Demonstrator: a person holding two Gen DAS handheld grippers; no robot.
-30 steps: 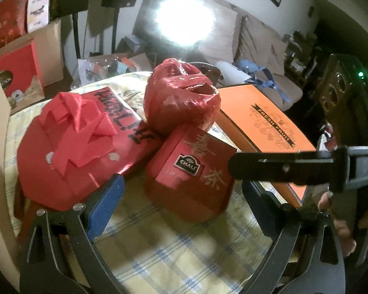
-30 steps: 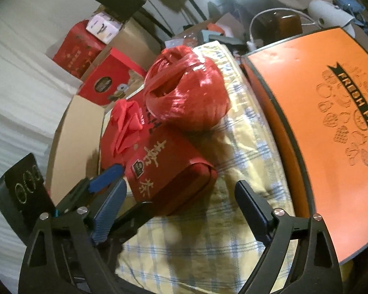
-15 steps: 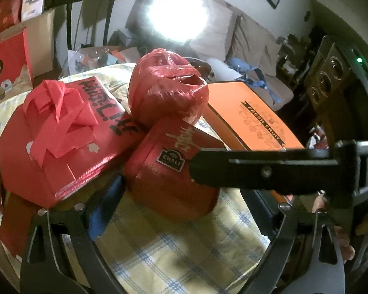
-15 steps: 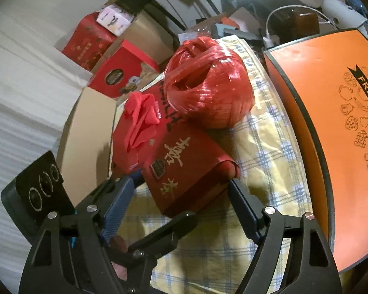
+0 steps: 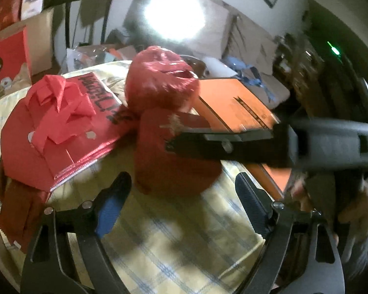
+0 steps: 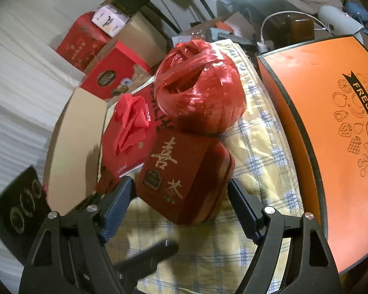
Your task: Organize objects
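Directly ahead, the red tea box sits between the right hand-held gripper's spread fingers — long axis crosswise, ungrasped. The left hand-held gripper, jaws just narrowing, holds nothing.

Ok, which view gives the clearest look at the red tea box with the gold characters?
The right wrist view: the red tea box sits sharp and unobstructed, gold characters and badge readable. In the left wrist view the same box is blurred and the right tool crosses its front.
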